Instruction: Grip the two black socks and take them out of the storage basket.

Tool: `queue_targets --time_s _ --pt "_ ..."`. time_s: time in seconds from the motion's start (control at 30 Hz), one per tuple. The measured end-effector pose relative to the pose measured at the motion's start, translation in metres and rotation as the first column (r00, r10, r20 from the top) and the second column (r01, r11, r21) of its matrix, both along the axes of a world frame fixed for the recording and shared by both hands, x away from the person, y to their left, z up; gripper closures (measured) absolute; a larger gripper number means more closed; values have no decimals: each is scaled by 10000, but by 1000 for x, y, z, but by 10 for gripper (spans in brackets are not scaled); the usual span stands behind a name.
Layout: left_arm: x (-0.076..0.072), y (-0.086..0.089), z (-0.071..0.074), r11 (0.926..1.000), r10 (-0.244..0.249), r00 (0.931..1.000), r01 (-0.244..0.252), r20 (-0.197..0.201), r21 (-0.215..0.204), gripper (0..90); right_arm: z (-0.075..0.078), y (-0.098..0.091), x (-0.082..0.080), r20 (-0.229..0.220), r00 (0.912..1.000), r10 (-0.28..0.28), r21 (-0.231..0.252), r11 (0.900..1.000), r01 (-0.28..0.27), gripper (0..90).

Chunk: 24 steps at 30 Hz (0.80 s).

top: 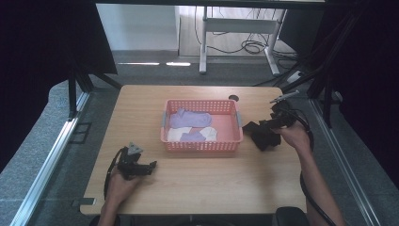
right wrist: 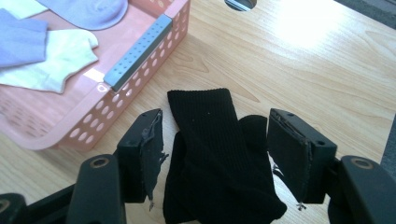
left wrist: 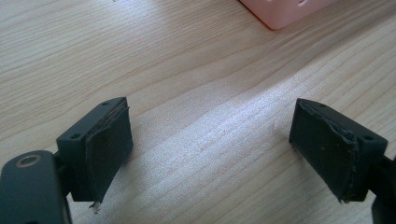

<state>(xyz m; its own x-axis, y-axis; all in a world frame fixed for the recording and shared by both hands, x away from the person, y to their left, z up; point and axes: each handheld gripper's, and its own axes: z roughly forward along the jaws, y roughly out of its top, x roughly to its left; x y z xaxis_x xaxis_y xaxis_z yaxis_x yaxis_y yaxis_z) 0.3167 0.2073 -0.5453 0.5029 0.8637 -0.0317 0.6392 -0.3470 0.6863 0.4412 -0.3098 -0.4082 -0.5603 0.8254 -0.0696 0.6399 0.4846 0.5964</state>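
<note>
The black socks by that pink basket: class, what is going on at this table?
A person works with a gripper in each hand. The right gripper stands open over the black socks, which lie on the table beside the pink basket; its pads are not pressing them. Purple socks and white socks lie in the basket. The left gripper rests open over bare wood, holding nothing.

Wooden table (top: 197, 188), pink basket (top: 202, 146), black socks (top: 261, 134)

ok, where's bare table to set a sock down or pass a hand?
Free: the wide strip of table between the pink basket and the near edge, right of the left gripper; also left of the basket. Crowded: basket's right side, where black socks lie under the right gripper.
</note>
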Motion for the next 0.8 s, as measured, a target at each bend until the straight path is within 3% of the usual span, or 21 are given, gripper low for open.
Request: queue_targets --time_s 0.37,0.8 --pt "0 0 0 10000 -33 10000 33 -18 53 129 11 3 -16 156 9994 323 83 9994 -325 325" --pt "0 0 0 10000 -47 10000 47 -7 75 129 17 17 -41 315 9932 1123 417 9927 -1136 288"
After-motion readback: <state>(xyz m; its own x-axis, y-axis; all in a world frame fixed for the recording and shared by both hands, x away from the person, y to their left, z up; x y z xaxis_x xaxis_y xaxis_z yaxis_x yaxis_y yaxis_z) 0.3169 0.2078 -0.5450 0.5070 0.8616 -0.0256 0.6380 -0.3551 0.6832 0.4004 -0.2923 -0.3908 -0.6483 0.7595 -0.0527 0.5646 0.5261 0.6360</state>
